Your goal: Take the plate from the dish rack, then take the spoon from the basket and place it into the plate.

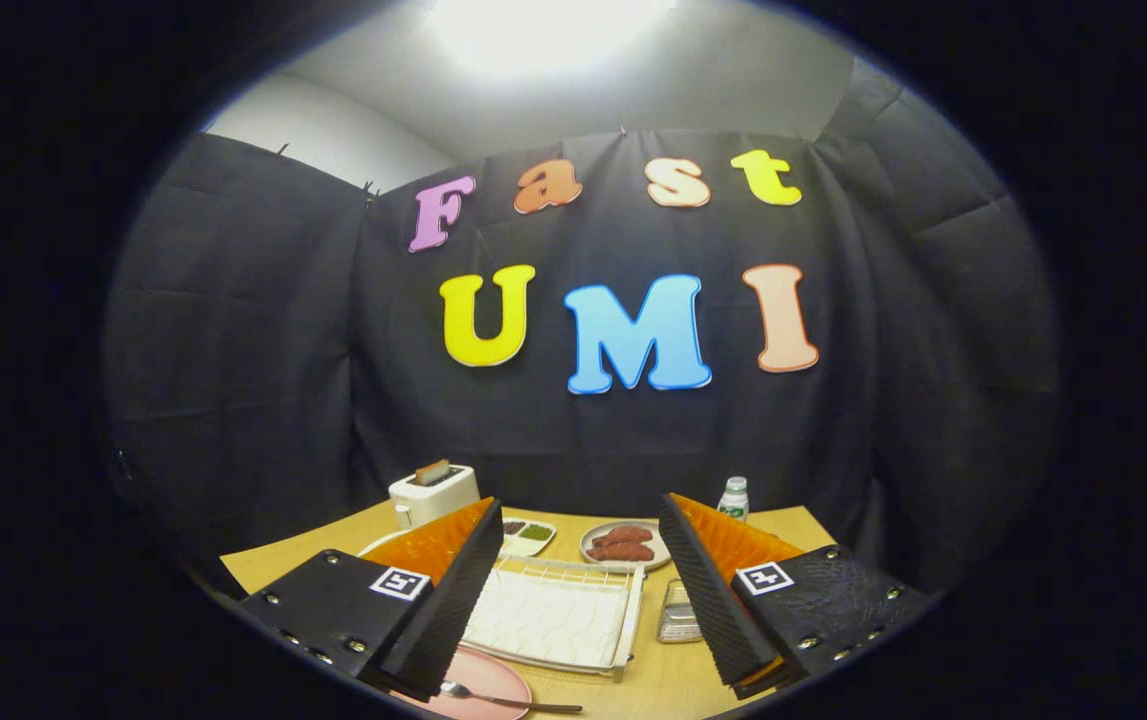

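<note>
The gripper [573,590] hangs above a wooden table [673,680] with its two fingers spread wide apart and nothing held between them. Between the fingers, at about twelve o'clock from their tips, sits the white wire dish rack [555,618] on its ribbed tray; no plate stands in it. Nearer than the rack, at roughly seven o'clock from it and just beside the left fingertip, lies the pink plate [478,682], and the spoon [503,698] rests in it with its bowl toward the left finger and its handle pointing out past the plate's rim toward three o'clock. At about three o'clock from the rack, close against the right finger, stands a small wire basket [678,612]. Beyond the rack, at one o'clock, a round plate of reddish-brown food [623,545] sits on the table, and at eleven o'clock a small divided dish [528,535] holds dark and green fillings. Farther back, a white toaster [433,493] stands at ten o'clock and a small bottle [733,498] at two o'clock, both near the dark cloth wall [253,380].
</note>
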{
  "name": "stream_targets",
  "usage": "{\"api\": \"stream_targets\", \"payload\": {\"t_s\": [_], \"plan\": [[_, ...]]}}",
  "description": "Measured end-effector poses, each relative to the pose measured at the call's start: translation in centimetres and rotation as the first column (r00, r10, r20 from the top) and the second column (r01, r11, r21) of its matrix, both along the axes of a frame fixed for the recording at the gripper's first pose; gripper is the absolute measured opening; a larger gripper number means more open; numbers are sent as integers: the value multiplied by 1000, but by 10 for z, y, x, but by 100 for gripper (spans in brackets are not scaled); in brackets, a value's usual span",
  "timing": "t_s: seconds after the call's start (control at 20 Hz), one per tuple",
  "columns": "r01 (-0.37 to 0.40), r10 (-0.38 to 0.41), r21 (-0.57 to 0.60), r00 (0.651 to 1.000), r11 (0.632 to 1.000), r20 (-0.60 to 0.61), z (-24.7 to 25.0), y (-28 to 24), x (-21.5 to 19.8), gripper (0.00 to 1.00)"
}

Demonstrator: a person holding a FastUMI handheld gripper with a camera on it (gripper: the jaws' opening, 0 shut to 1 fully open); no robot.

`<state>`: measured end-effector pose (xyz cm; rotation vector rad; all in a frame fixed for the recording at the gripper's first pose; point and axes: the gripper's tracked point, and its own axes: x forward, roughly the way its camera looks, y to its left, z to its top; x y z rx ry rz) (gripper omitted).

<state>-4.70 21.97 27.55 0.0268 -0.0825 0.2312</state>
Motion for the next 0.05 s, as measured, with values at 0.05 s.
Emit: {"api": "stream_targets", "payload": {"t_s": [0.05], "plan": [[6,-6,6,1000,1000,20,13,-3,-1,96]]}}
